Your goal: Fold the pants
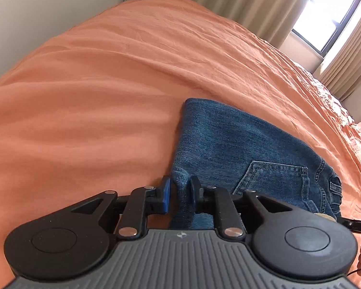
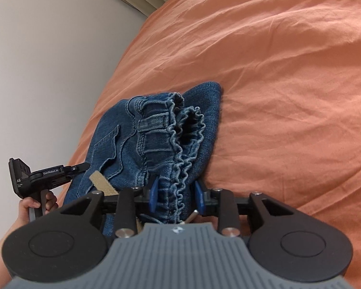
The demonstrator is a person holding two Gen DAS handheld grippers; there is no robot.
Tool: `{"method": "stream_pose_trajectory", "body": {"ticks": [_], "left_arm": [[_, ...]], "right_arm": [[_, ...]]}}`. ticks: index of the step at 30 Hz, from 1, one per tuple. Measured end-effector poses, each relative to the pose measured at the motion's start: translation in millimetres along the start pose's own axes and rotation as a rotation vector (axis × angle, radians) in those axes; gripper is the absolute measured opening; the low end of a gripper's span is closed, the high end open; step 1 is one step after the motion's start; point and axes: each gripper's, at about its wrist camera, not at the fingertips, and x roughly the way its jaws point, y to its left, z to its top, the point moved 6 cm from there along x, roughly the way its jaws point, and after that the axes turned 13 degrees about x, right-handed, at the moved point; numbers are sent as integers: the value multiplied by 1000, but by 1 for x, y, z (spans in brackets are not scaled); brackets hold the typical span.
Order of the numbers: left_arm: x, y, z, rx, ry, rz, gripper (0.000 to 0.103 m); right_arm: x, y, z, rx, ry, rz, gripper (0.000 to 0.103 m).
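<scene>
Small blue denim pants (image 1: 240,149) lie folded on the orange bedsheet (image 1: 108,84), back pocket up. My left gripper (image 1: 180,190) is shut on a fold of the pants' near left edge. In the right wrist view the pants (image 2: 142,139) show their gathered elastic waistband, and my right gripper (image 2: 177,198) is shut on that waistband, lifting it slightly. The left gripper's body also shows in the right wrist view (image 2: 45,175), held by a hand at the pants' left side.
The orange sheet (image 2: 288,96) covers the bed all around the pants. A white wall (image 2: 48,60) runs along the bed's far side. Beige curtains (image 1: 240,2) and a bright window (image 1: 337,12) stand beyond the bed.
</scene>
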Motion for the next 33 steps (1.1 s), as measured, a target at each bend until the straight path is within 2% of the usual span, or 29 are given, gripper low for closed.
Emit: {"method": "stream_pose_trajectory", "body": {"ticks": [5,7,10,13,17,18,20,23,29,30,31,33], "left_arm": [[-41,8,-5,26,-13,89,16],[-59,-1,-9,20,-56,42,16],[-79,-31,-22,78,-90,-12,17],[-84,-48,-46,98,-78,1,17],[-75,-50,-74,114,-30,36,15],[-71,-46,-79,102,-11,44,11],[-60,-39,-90,76,29,38,8],[-48,-31,-102,32,42,21,5],[-62,-40,-86,69,54,88,6],[-69,-43,-81,71,45,90,9],[-78,-45,-76,68,32,90,13],[-102,-55,-65,77,-14,87,14]], "right_arm": [[-27,25,-8,-202,-104,-160,33],[-37,41,-15,-283,-150,-174,31],[-55,65,-37,-382,-194,-144,31],[-51,81,-58,-474,-212,-159,31],[-33,73,-80,-518,-176,-230,31],[-27,68,-83,-512,-170,-245,31],[-17,60,-83,-486,-156,-269,30],[1,52,-83,-495,-150,-305,30],[-9,67,-69,-443,-137,-330,31],[-17,72,-67,-439,-151,-331,31],[-25,78,-67,-435,-163,-328,33],[-48,92,-71,-438,-192,-313,40]]}}
